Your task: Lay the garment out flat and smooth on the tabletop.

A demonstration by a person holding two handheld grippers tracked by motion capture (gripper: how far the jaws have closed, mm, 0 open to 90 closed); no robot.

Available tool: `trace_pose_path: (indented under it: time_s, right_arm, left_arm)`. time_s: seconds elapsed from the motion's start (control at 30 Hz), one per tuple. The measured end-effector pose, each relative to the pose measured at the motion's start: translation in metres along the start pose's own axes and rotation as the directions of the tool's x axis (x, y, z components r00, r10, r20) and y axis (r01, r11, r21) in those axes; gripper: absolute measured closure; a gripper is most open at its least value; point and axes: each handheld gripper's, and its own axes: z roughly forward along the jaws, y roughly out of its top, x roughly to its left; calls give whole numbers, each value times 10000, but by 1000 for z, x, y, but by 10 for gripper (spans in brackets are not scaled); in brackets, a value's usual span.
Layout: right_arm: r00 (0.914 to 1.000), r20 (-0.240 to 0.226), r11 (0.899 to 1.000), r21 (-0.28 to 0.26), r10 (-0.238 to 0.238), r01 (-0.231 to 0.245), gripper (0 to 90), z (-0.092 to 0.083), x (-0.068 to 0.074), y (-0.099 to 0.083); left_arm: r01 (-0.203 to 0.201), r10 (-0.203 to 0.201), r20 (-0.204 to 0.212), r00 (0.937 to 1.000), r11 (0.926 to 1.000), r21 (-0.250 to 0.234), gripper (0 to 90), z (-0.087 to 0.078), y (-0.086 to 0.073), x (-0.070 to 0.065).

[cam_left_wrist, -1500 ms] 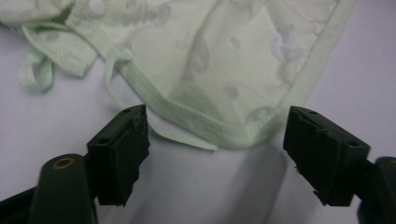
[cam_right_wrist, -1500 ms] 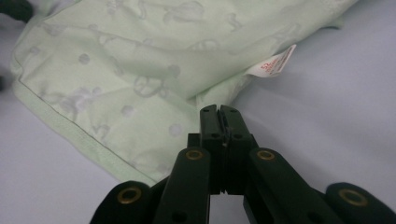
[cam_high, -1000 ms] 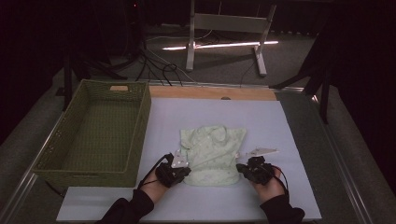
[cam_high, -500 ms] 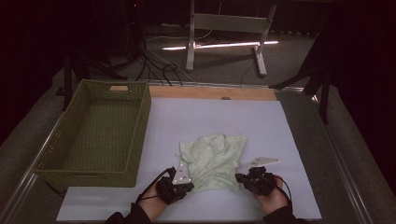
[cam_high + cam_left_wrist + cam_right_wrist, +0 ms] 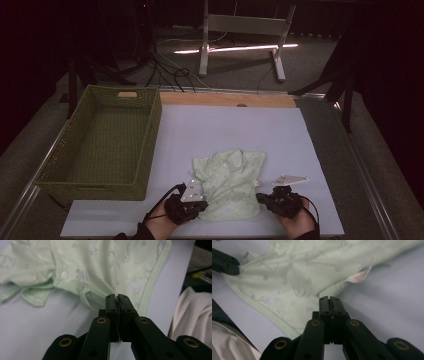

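Small pale green shirt (image 5: 231,182) lies rumpled on the white surface (image 5: 280,135), between the two grippers. Left gripper (image 5: 192,206) pinches the hem at the shirt's near left corner; its own view (image 5: 117,297) shows jaws pressed together on a fold of cloth, a snap button (image 5: 64,274) beyond. Right gripper (image 5: 264,198) pinches the near right corner; its view (image 5: 329,299) adds a printed label (image 5: 359,276) just past the tips. High view shows a green basket (image 5: 107,145) well off beyond the left gripper.

The high view looks forward and down from above the table's (image 5: 320,150) near side. Each gripper view rides close, facing along its jaws. All share the garment (image 5: 230,182) (image 5: 105,267) (image 5: 312,272).
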Motion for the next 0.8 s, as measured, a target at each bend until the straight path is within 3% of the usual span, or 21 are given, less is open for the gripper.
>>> trace_pose_path:
  time_s: [0.07,0.17,0.2,0.23,0.37,0.43,0.47,0.53,0.57,0.67,0.73,0.77,0.8]
  right_arm:
    - [10000,-39,9998,185,22,-22,884,5,-1,-4]
    - [9999,-47,9994,317,99,-98,808,8,-3,-7]
    - [9999,-126,9994,351,76,-72,717,9,-5,-8]
    - [10000,16,9998,161,86,-87,555,8,-6,-9]
    - [9994,353,9984,-557,35,-16,385,-1,-11,-3]
    - [9991,432,9956,-938,-31,72,359,-5,-13,1]
    - [9987,514,9943,-1065,-51,105,329,-6,-15,3]
    - [9989,445,9921,-1238,-142,197,280,-8,-18,8]
    - [9991,391,9912,-1305,-161,211,259,-8,-19,9]
    - [9993,291,9870,-1585,-223,267,241,-7,-21,12]
    - [9990,338,9853,-1676,-292,344,232,-7,-21,14]
    - [9990,338,9853,-1676,-292,344,232,-7,-21,14]
    - [9984,368,9843,-1696,-440,497,222,-6,-19,15]
  left_arm:
    - [1,-1,43,10000,10000,89,831,1,-1,1]
    - [95,-96,-212,9997,9999,-64,614,2,-3,4]
    - [152,-163,-477,9987,9996,-230,614,0,-2,6]
    - [294,-322,-737,9968,9988,-387,491,-3,-1,11]
    - [549,-664,-1230,9902,9940,-950,396,-10,6,23]
    - [526,-677,-1345,9886,9922,-1129,390,-11,9,26]
    - [499,-692,-1632,9842,9916,-1193,390,-10,13,34]
    - [585,-815,-1749,9812,9894,-1329,390,-9,16,40]
    - [780,-1055,-2012,9739,9871,-1400,390,-5,20,49]
    - [1011,-1337,-2339,9630,9841,-1463,400,3,24,62]
    - [1250,-1599,-2449,9563,9804,-1522,414,9,26,72]
    - [1250,-1599,-2449,9563,9804,-1522,433,9,26,72]
    - [1519,-1881,-2566,9480,9762,-1546,442,15,28,82]
